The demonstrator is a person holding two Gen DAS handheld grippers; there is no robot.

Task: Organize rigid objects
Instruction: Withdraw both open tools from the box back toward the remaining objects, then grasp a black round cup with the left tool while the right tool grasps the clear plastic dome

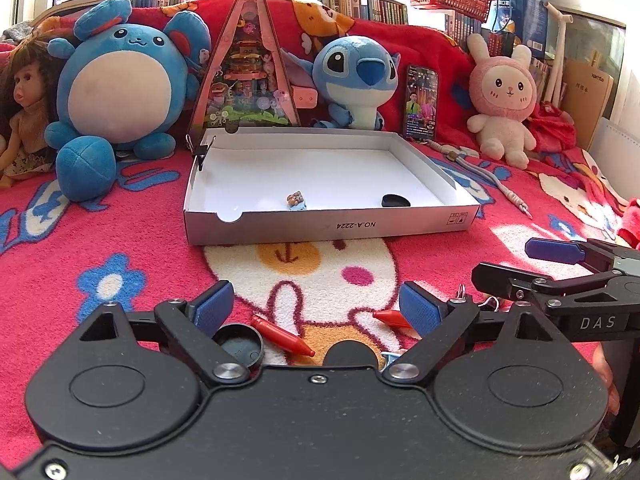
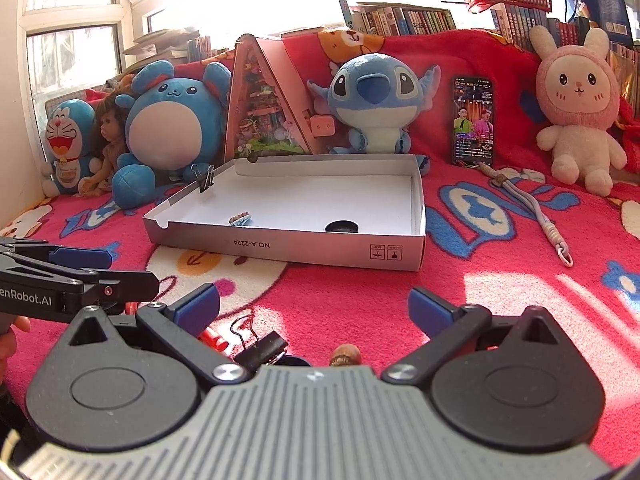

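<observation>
A shallow white cardboard box (image 1: 464, 216) (image 2: 418, 240) lies on the red blanket. Inside it are a small toy figure (image 1: 297, 200) (image 2: 240, 219) and a black lid (image 1: 395, 200) (image 2: 341, 226); a binder clip (image 1: 202, 148) (image 2: 205, 178) grips its left wall. My left gripper (image 1: 316, 312) is open and empty over a red crayon (image 1: 282, 334), a second red crayon (image 1: 390, 317) and a black round cap (image 1: 239, 346). My right gripper (image 2: 314, 308) is open and empty over a black binder clip (image 2: 260, 344) and a small brown object (image 2: 346, 354). The right gripper also shows in the left wrist view (image 1: 516, 264).
Plush toys (image 1: 116, 92) (image 2: 376, 96), a doll (image 1: 24, 120), a triangular toy house (image 1: 246, 68) and a phone (image 1: 420, 102) (image 2: 472, 120) stand behind the box. A lanyard (image 1: 488, 178) (image 2: 532, 212) lies to its right. Bookshelves run along the back.
</observation>
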